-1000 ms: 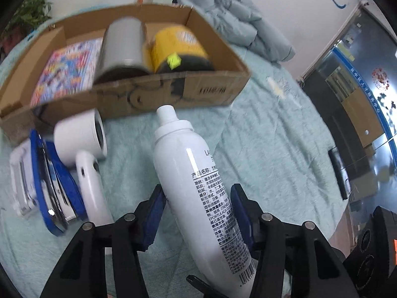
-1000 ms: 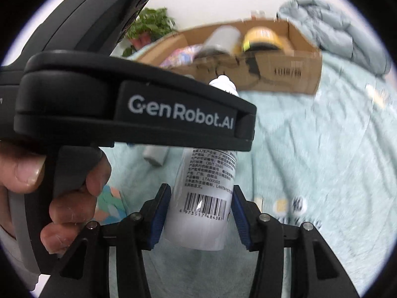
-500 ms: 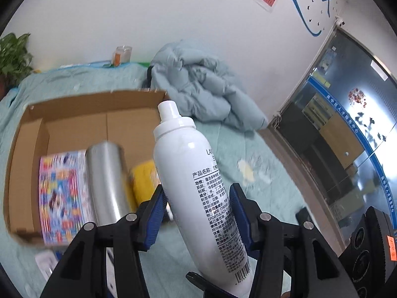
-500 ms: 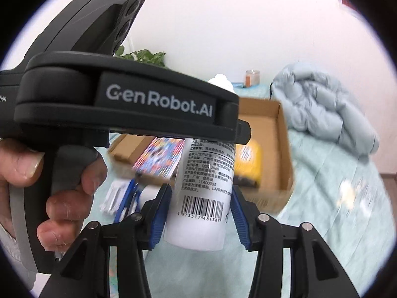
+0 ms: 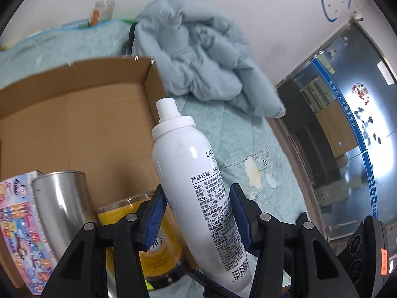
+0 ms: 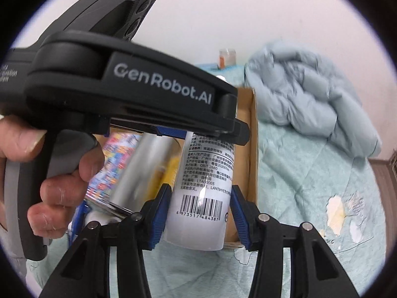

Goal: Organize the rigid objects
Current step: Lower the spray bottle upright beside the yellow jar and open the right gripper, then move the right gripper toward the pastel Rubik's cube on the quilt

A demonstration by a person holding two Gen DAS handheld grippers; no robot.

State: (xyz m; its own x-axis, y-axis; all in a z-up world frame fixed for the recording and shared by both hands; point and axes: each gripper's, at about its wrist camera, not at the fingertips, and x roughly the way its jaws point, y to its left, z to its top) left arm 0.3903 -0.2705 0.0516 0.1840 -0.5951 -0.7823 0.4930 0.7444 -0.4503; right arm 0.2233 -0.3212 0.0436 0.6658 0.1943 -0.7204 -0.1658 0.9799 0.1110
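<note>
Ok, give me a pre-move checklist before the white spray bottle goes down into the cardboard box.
1. Left gripper shut on white spray bottle: ok.
2. Right gripper shut on the bottle's lower end, by the barcode: ok.
3. Bottle cap on: ok.
4. Free floor in cardboard box behind the steel cup and yellow jar: ok.
5. Colourful box clear of the drop spot: ok.
6. Bottle's base clear of the box's near wall: cannot tell.

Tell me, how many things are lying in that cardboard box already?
3 that I can see: a colourful printed box at the left, a steel tumbler beside it, then a yellow-labelled jar. The cardboard box's near part is hidden, so more may be there.
</note>
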